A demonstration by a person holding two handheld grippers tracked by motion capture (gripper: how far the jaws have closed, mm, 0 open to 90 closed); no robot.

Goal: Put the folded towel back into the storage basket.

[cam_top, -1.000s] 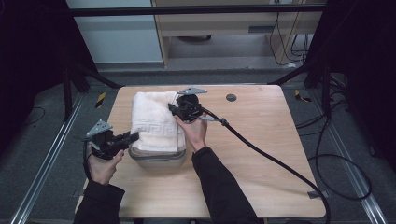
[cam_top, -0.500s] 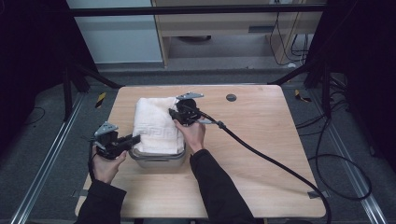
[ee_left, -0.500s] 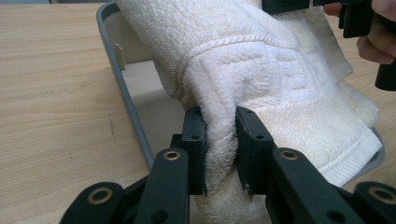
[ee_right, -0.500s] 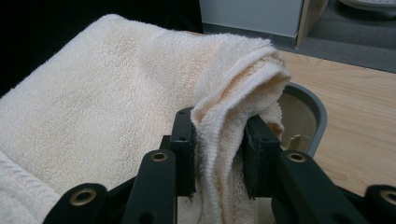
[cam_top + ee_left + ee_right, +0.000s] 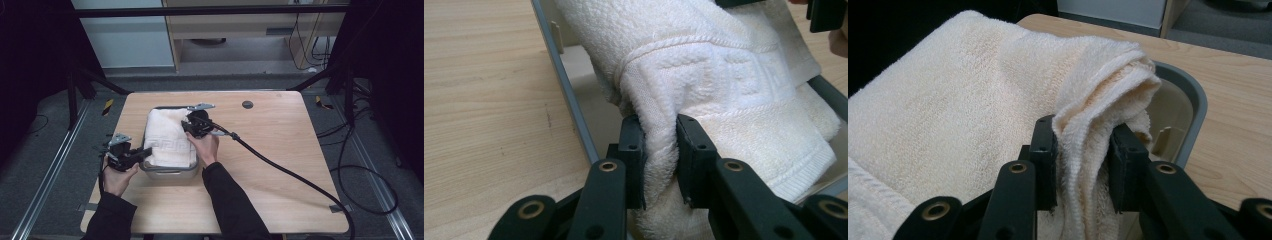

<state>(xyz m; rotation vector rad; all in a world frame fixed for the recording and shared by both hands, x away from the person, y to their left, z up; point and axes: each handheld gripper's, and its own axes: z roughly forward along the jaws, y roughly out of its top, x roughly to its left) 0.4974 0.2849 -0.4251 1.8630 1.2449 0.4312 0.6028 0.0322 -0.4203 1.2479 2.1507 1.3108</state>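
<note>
Lowering a folded white terry towel (image 5: 167, 137) with an embossed key-pattern border into a grey rectangular metal tray (image 5: 165, 171) sitting left of centre on the light wooden bench (image 5: 280, 150); compared with a second ago the towel has shrunk in footprint and shifted inside the tray outline, where earlier it spread wider over the rim, so the placement looks most of the way done. Left gripper (image 5: 659, 150) is clenched on a fold at the towel's near-left corner, terry bulging between the jaws just inside the tray wall. Right gripper (image 5: 1083, 150) is clamped on a bunched multi-layer edge at the far-right corner, directly above the tray's rounded corner. In the high view the left gripper (image 5: 145, 151) has moved in towards the tray side and the right gripper (image 5: 186, 126) sits over the towel's right edge. Judgement: right corner still rides above the rim, needs tucking down before release; letting go early could leave that edge draped over the wall
</note>
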